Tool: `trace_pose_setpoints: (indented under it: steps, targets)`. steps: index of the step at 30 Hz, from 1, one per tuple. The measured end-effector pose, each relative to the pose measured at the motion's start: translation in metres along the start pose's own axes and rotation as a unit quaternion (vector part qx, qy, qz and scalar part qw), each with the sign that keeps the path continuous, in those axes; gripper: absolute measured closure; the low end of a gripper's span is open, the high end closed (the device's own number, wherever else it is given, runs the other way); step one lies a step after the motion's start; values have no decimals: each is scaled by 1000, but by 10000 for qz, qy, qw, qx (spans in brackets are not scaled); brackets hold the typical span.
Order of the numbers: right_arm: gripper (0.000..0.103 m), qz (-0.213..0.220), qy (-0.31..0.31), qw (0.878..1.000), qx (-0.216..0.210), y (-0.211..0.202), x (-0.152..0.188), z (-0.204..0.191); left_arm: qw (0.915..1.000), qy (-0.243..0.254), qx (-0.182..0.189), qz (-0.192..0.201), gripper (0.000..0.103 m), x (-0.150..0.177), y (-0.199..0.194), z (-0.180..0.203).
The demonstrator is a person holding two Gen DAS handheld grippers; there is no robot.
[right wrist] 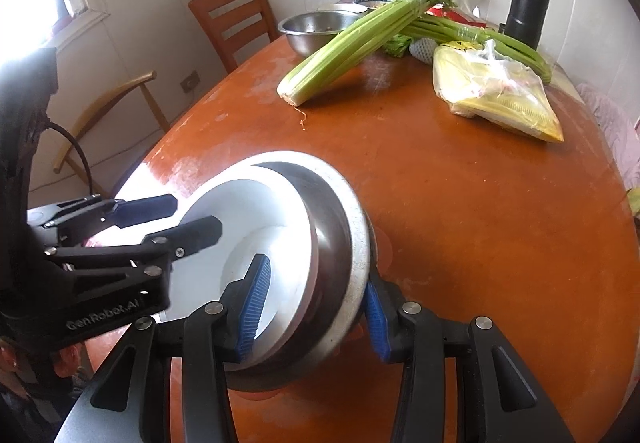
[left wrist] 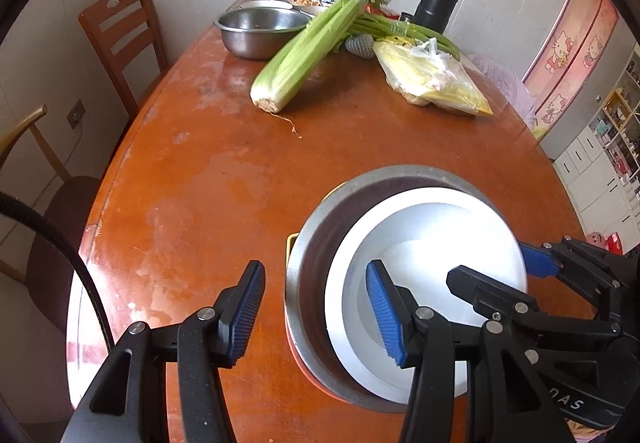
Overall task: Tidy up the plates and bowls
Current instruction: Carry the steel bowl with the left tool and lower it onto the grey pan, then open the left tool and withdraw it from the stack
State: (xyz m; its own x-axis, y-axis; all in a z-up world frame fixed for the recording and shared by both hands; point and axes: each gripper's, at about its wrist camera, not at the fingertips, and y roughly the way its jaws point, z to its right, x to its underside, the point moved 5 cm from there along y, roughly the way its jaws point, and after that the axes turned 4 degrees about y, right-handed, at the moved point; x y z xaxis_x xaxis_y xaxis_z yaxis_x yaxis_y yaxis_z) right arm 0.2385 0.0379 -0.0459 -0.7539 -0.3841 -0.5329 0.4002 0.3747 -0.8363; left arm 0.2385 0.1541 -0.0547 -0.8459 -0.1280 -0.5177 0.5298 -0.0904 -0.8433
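On a worn wooden worktop (left wrist: 224,147), a white bowl (left wrist: 440,243) sits nested in a steel bowl (right wrist: 352,219). The right claw (right wrist: 316,307) clamps both rims together; the left claw (left wrist: 316,303) straddles the opposite rims, pads apart, gripping nothing.
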Motion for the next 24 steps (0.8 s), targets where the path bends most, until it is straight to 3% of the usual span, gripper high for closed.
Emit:
trace_pose_setpoints:
  steps: [6, 24]
  targets:
    - [56, 271, -59, 9994, 204, -15, -1, 2, 9998, 15, -107, 179, 48, 2, -17, 1]
    - [49, 859, -98, 9962, 127, -72, 34, -2, 9986, 68, -272, 446, 44, 42, -58, 29]
